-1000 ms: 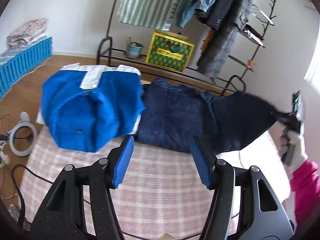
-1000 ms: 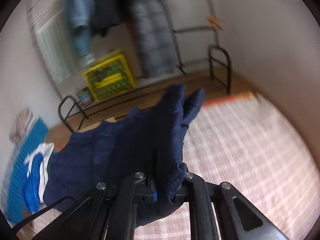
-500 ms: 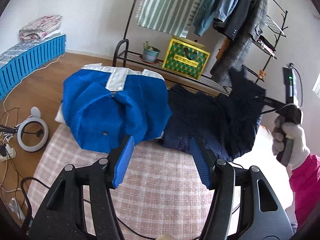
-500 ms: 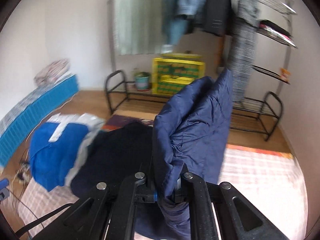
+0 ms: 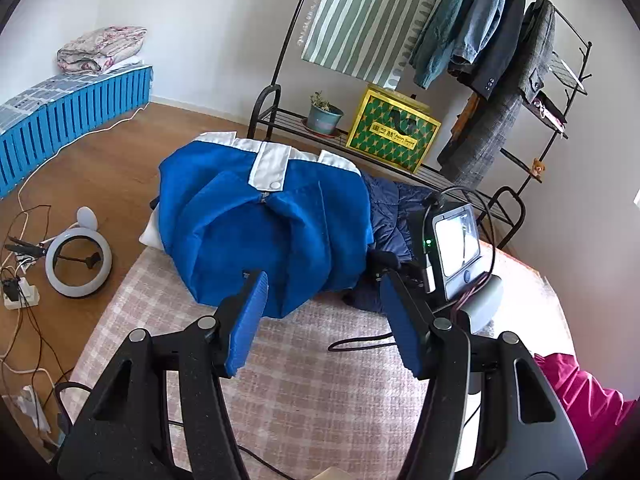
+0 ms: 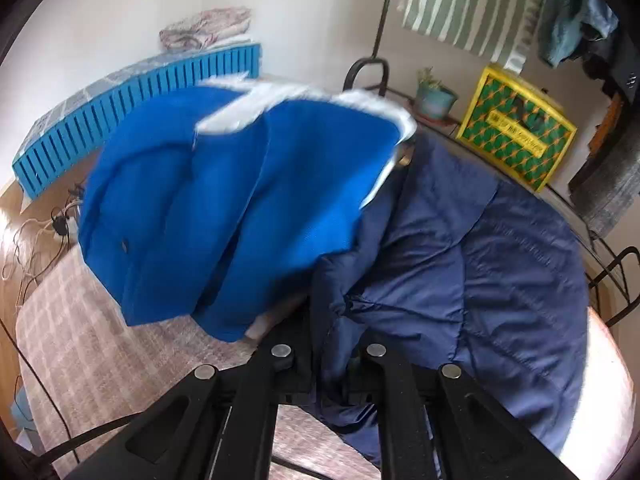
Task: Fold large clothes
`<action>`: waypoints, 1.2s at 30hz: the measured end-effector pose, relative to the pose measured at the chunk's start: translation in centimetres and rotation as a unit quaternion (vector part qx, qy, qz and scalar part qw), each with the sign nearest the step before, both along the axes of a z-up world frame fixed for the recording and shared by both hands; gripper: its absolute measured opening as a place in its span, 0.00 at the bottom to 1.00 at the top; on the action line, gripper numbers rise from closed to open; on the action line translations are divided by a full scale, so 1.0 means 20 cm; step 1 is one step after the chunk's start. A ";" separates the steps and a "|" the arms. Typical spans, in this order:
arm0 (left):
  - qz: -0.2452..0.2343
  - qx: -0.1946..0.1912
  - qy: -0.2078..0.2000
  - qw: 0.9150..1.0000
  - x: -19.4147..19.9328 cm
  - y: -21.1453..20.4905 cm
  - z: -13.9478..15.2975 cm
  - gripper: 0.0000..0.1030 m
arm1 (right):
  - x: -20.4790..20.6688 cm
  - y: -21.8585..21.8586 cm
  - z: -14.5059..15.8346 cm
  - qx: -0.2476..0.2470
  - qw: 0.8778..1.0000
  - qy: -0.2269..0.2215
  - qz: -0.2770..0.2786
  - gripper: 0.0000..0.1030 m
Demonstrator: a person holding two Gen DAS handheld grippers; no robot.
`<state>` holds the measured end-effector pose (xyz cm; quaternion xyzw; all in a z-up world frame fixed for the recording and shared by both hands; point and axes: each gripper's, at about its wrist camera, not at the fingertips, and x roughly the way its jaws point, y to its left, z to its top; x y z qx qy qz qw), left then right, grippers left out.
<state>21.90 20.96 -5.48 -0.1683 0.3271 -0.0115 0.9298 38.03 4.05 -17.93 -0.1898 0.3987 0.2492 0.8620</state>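
Your right tool has swung the navy jacket's free end across toward the blue one.
Its jaws are clamped on a fold of that navy jacket, which now lies doubled over on the checked bed cover, its edge tucked under the blue jacket at the bed's far edge. Your left tool hovers above the cover with its jaws apart and nothing between them.

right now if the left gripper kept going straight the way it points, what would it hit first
Most likely the near hem of the bright blue jacket, which lies dead ahead between the open fingers of the left gripper; depth is unclear, so it may meet the checked cover first.
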 end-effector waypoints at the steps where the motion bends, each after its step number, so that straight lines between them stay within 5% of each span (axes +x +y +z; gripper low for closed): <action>1: 0.000 0.000 0.001 1.000 0.00 0.00 0.00 0.59 | 0.01 -0.01 -0.01 0.008 1.000 0.006 -0.001 0.05; 6: 0.003 0.008 0.005 1.000 0.01 0.01 -0.01 0.59 | 0.03 -0.04 0.00 0.030 0.999 0.021 0.014 0.09; 8: 0.003 0.008 0.006 1.000 0.01 0.01 -0.02 0.59 | 0.01 -0.08 0.05 0.054 0.998 0.035 0.017 0.26; 11: 0.006 0.012 0.005 1.000 0.01 0.01 -0.01 0.59 | -0.04 -0.15 0.14 0.091 0.995 0.041 0.022 0.33; 21: 0.005 0.017 -0.019 1.000 -0.08 -0.03 0.11 0.59 | -0.54 -0.70 0.78 0.162 0.986 -0.021 -0.010 0.39; 27: -0.011 0.015 -0.051 0.999 -0.25 -0.03 0.38 0.59 | -0.95 -1.01 1.22 0.150 0.984 -0.095 -0.031 0.47; 34: -0.042 0.018 -0.111 0.993 -0.46 -0.07 0.89 0.59 | -1.33 -1.29 1.73 0.156 0.973 -0.166 -0.050 0.54; 36: -0.050 0.021 -0.118 0.991 -0.48 -0.10 0.97 0.69 | -1.38 -1.32 1.79 0.141 0.970 -0.187 -0.059 0.58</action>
